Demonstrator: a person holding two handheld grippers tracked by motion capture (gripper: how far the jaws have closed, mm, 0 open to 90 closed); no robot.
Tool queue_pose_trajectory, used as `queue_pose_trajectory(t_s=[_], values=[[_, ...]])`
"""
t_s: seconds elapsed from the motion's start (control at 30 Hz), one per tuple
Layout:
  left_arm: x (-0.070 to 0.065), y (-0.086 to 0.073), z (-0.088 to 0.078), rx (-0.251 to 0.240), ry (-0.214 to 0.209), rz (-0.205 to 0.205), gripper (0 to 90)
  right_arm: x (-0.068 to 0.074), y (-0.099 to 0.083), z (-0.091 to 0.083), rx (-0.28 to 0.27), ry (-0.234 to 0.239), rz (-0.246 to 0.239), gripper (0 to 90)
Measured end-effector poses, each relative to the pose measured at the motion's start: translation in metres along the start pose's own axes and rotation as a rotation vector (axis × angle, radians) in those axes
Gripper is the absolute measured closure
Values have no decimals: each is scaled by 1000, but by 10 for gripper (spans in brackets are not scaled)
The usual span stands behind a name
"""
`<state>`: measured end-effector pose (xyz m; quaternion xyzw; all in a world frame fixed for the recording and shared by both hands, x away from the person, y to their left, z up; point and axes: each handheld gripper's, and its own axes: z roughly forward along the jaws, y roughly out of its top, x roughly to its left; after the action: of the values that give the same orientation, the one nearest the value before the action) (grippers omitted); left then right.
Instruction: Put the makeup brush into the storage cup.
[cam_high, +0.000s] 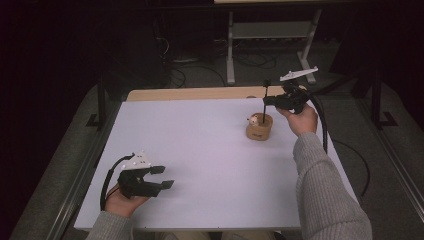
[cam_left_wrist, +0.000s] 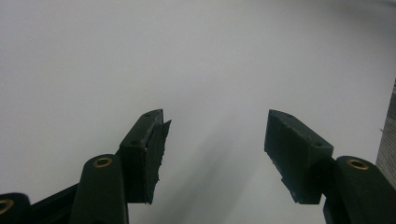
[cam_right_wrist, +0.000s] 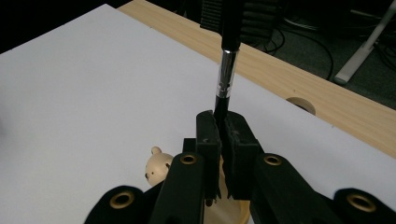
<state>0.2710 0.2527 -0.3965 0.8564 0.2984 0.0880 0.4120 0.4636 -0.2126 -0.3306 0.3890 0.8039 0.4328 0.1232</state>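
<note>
A slim black brush (cam_high: 264, 102) with a silver band (cam_right_wrist: 225, 74) stands upright, its lower end in a round wooden holder (cam_high: 259, 129) at the table's far right. A small pale bear figure (cam_high: 253, 119) sits on the holder's rim, and it is also in the right gripper view (cam_right_wrist: 158, 165). My right gripper (cam_high: 268, 101) is shut on the brush's handle (cam_right_wrist: 221, 135) just below the band, above the holder (cam_right_wrist: 228, 213). My left gripper (cam_high: 165, 177) rests near the front left of the table, jaws wide apart (cam_left_wrist: 215, 140) with nothing between them.
The white table top (cam_high: 200, 150) has a bare wooden strip (cam_high: 200, 93) along its far edge with a round hole (cam_right_wrist: 300, 103). Beyond it lie floor cables and a white stand's legs (cam_high: 231, 60). A black cable (cam_high: 324, 127) trails from the right gripper.
</note>
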Motion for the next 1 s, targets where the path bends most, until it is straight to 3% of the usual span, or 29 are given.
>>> queue_pose_trajectory(t_s=[1.0], values=[[1, 1, 2, 3, -8, -3, 372, -3, -25, 17, 35, 6, 31, 845]])
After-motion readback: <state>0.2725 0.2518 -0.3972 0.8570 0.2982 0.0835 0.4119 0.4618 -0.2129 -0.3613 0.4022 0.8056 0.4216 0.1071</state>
